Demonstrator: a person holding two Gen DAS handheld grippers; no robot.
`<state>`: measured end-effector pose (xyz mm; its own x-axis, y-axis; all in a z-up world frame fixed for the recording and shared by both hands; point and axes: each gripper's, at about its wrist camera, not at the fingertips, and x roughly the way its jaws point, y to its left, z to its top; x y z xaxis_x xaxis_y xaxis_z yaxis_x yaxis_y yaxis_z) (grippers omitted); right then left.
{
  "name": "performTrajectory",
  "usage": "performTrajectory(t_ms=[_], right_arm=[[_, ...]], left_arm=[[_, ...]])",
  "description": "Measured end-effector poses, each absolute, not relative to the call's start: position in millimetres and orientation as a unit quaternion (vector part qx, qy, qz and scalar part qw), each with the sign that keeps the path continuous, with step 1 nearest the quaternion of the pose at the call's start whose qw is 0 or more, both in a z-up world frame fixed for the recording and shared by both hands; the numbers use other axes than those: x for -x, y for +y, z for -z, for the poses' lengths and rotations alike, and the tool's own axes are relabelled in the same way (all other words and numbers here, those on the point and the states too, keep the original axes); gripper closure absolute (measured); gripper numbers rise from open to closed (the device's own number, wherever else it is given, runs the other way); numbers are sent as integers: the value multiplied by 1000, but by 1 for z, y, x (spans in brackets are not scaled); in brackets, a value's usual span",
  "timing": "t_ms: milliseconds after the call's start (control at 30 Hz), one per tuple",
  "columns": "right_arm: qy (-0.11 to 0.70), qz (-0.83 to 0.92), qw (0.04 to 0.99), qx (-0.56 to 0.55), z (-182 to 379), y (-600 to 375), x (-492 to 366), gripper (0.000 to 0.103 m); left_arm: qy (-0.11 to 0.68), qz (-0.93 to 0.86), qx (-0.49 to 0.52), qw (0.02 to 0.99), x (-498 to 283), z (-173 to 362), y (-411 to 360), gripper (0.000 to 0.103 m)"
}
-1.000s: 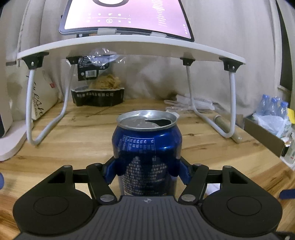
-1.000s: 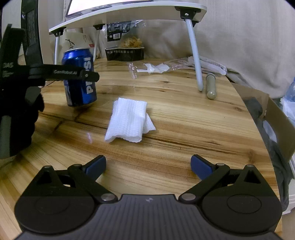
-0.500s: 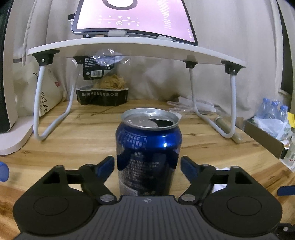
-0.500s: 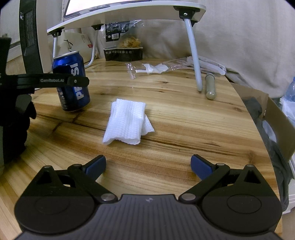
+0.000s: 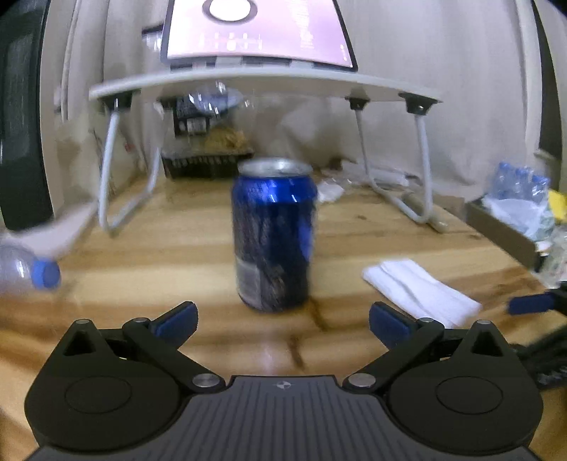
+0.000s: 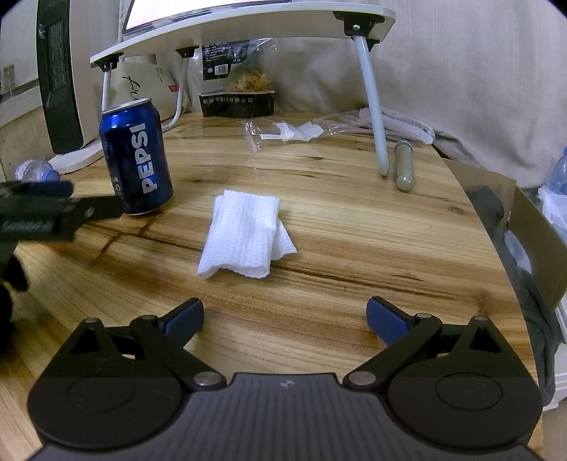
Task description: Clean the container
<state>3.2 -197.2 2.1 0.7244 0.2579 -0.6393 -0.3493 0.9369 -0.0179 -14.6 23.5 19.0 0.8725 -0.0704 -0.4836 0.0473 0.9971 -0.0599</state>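
Note:
A blue Pepsi can [image 5: 274,235] stands upright on the wooden table [image 5: 177,227], opened at the top. My left gripper [image 5: 281,322] is open and empty, a short way back from the can. The can also shows at the left in the right wrist view [image 6: 136,157]. A folded white paper towel [image 6: 242,234] lies on the table ahead of my right gripper [image 6: 285,317], which is open and empty. The towel shows at the right in the left wrist view [image 5: 421,290].
A white lap desk [image 6: 248,25] with a tablet [image 5: 258,33] stands at the back over a snack bag [image 6: 237,95]. A plastic bottle [image 5: 26,267] lies left. Clear wrappers [image 6: 290,131], a tube [image 6: 404,170] and a cardboard box [image 6: 531,227] are right.
My left gripper let go of the can, opened wide and pulled back from it. The can now stands free on the table. My right gripper stayed open and nearly still.

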Motion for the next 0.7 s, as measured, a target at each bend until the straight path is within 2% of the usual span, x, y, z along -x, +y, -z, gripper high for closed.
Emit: performTrajectory(t_ms=[300,467,700], right_arm=[[333,-165,926,70,-4,-198,-5,0],[333,-165,926,70,-4,-198,-5,0],[333,-165,926,70,-3,-198,-5,0]], left_arm=[[323,29,42,945,11,-2,14,0],[333,14,0,943,9,2,-2,0],[334,24,2,942,10,2,-3,0]])
